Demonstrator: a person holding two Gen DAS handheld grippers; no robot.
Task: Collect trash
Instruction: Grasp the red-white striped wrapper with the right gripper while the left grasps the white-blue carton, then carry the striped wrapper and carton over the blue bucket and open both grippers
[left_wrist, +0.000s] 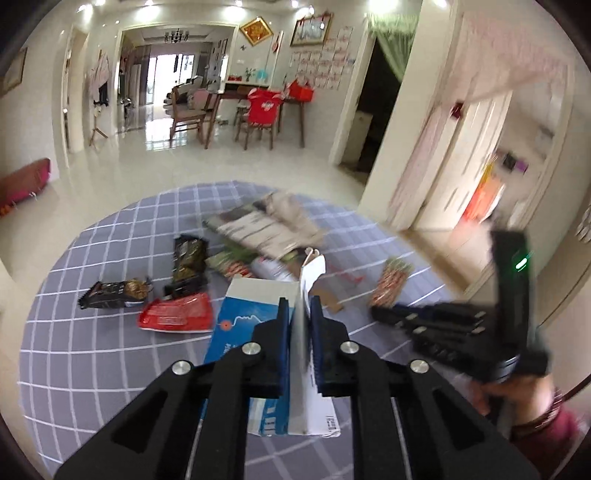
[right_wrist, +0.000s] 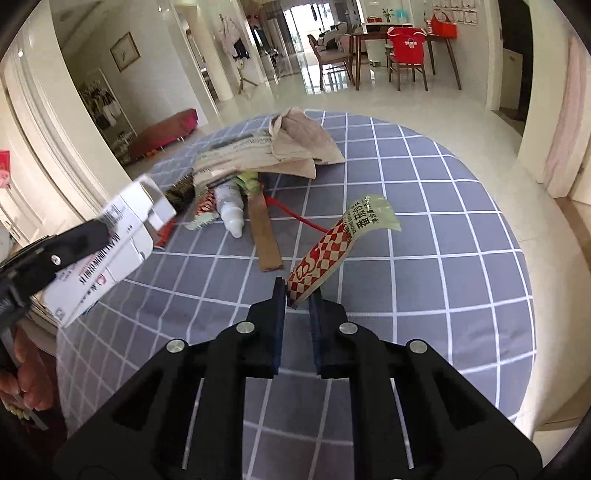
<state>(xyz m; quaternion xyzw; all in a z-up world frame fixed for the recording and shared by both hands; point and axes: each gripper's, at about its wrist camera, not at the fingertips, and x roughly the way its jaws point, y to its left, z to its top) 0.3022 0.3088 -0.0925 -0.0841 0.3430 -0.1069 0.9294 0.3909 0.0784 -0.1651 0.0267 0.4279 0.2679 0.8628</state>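
Trash lies heaped at the far middle of the round checked surface (right_wrist: 443, 229), whose right half and near edge lie bare. Left claw (left_wrist: 299, 306) pinches a blue-and-white carton (left_wrist: 255, 321); right claw (right_wrist: 297, 295) grips a red-checked wrapper (right_wrist: 332, 247) lifted clear.

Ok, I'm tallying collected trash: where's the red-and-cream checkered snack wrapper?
The red-and-cream checkered snack wrapper is in the right wrist view, pinched in the right gripper, right of the brown cardboard strip.

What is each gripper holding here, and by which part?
The left gripper pinches the blue-and-white carton by a thin side panel. The right gripper pinches the red-checked wrapper by its lower end, the rest lifted off the table.
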